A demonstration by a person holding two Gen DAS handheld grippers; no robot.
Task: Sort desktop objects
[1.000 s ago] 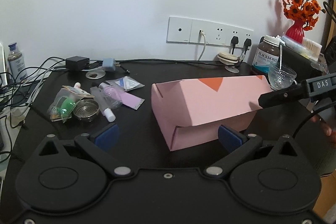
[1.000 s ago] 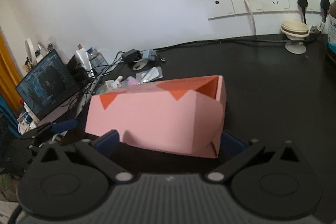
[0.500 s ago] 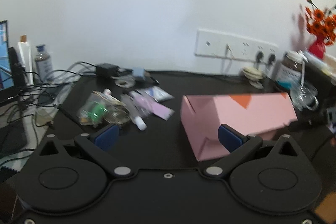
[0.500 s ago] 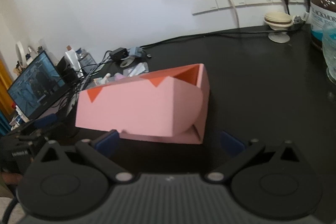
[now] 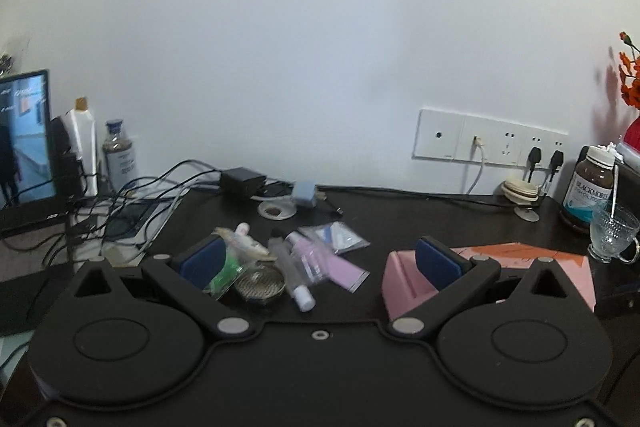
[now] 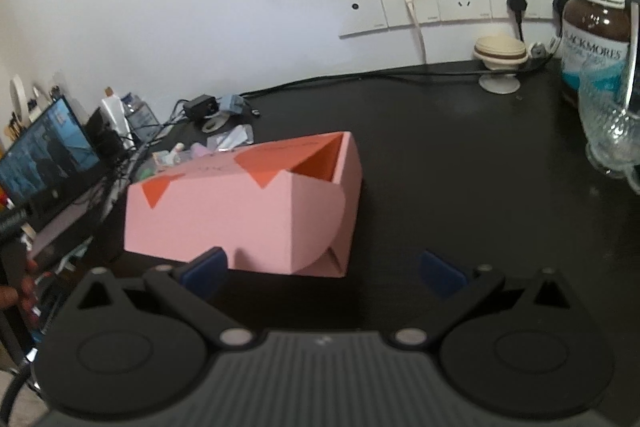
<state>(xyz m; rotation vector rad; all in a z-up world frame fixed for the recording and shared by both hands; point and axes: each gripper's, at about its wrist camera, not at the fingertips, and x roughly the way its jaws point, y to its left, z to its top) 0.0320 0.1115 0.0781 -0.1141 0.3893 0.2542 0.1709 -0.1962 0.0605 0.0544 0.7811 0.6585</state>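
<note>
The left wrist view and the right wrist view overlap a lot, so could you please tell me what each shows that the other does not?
Only the left wrist view shows the round metal strainer and the orange flowers. Only the right wrist view shows the box's open top with its orange inside and a person's fingers at the left edge. Both show the pink box, the brown supplement jar, the glass cup and the monitor.

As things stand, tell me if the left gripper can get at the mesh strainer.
Probably yes. The left gripper is open, and the mesh strainer lies just ahead between its fingers. Nothing blocks the way, but a green packet and a clear tube crowd it on either side.
</note>
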